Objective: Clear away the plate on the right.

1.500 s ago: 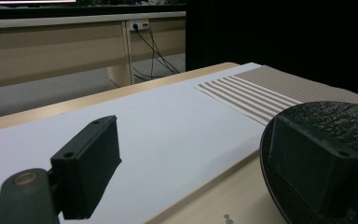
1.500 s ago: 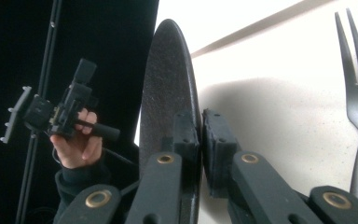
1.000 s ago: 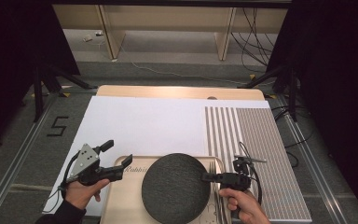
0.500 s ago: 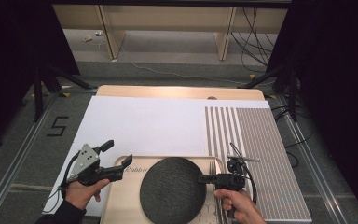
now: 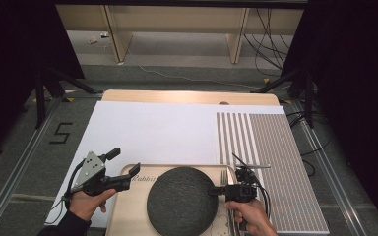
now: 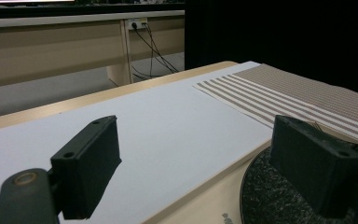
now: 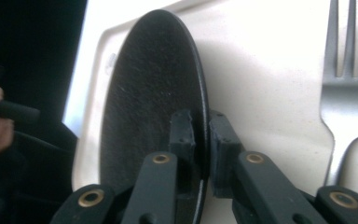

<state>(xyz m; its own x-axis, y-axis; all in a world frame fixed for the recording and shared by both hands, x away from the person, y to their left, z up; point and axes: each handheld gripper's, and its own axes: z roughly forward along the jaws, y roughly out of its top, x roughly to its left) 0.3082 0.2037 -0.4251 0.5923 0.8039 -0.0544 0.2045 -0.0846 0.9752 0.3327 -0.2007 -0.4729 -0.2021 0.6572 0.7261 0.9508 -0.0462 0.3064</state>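
The left gripper [image 5: 128,178] hovers at the tray's [image 5: 128,216] left rim, its fingers [image 6: 86,163] spread wide and empty; keep it clear or ready to steady the tray. On the tray lies the dark plate [image 5: 182,206]. The right gripper [image 5: 216,191] has its fingers [image 7: 182,130] pinched on the plate's right rim, beside the fork [image 5: 224,175], so lift level and slowly.

Even overhead light, dark surroundings; the tray [image 7: 270,70] glares white and close gripper parts blur.
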